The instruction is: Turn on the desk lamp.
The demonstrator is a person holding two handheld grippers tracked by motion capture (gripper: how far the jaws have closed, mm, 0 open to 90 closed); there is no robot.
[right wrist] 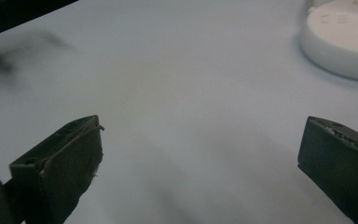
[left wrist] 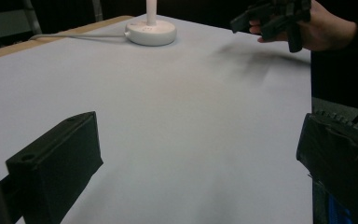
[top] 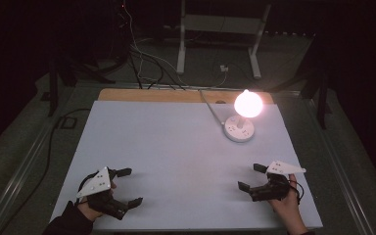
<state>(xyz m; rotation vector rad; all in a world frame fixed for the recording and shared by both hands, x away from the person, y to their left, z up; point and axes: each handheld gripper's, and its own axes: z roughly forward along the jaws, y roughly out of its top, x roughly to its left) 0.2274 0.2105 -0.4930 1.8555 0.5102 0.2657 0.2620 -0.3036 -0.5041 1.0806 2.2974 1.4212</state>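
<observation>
White-covered table (top: 176,156), lit lamp (top: 240,128) on its far right

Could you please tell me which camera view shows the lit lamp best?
The high view: the lamp appears whole, with glowing head, stem and round base. The left gripper view shows its base and lower stem; the right gripper view shows part of the base.

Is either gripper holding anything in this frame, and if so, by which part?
Nothing is held. The left gripper and right gripper both have their jaws spread wide over the bare white table.

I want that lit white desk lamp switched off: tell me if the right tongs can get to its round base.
Probably yes: the right tongs are open, and bare white tabletop lies between them and the lamp's round white base.
</observation>
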